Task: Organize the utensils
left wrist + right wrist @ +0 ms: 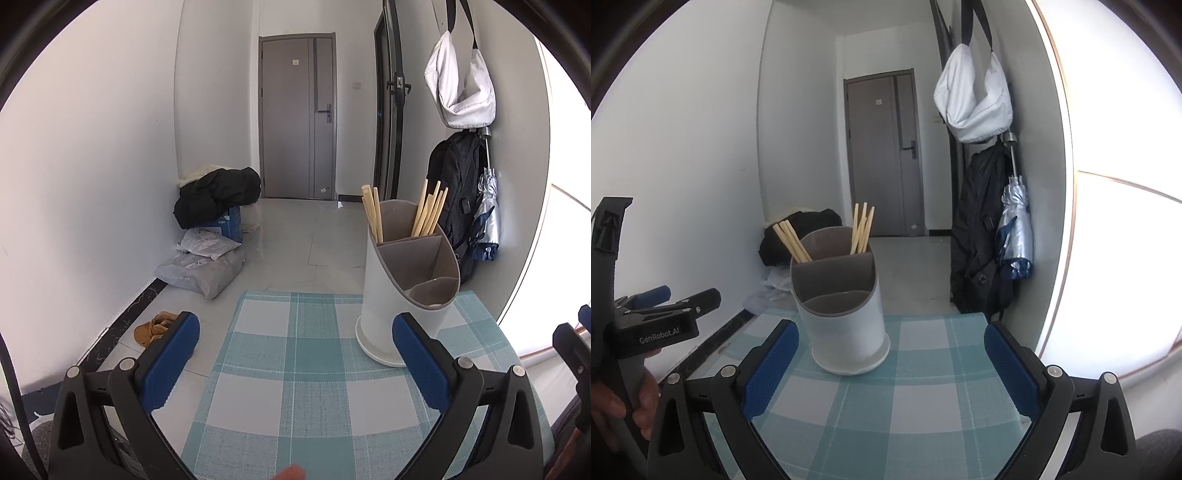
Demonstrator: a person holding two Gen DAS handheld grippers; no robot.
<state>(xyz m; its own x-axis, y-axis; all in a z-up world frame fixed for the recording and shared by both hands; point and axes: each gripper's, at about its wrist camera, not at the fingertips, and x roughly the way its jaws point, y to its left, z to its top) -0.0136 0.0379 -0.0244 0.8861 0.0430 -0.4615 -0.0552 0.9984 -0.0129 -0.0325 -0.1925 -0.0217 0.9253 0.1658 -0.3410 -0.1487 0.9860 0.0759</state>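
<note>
Wrist views of both grippers facing a utensil holder on a checked cloth. At the left, the left gripper [295, 363] stood with its blue-padded jaws spread wide and nothing between them, over the teal-and-white tablecloth [295, 406]; in the right wrist view the same tool appeared at the left edge, carried in a person's hand [613, 406]. Further right, the right gripper [892, 369] was likewise wide open and empty, with the utensil holder [846, 332] standing upright on the cloth just beyond and slightly left of its centre line. The holder, a white cylinder with a grey, slanted, partitioned insert on a flared base, held two loose bunches of pale wooden chopsticks [862, 229] in its tall rear compartment, one bunch leaning left and one right; the lower front compartments [432, 291] appeared empty. No loose utensils were visible on the cloth. The chopsticks were judged light, stiff and smooth, liable to pivot or slip in the pads, and best pinched across their upper protruding ends. The holder looked like light plastic, easily tipped if nudged high; it would be better taken low, around its wall.
</note>
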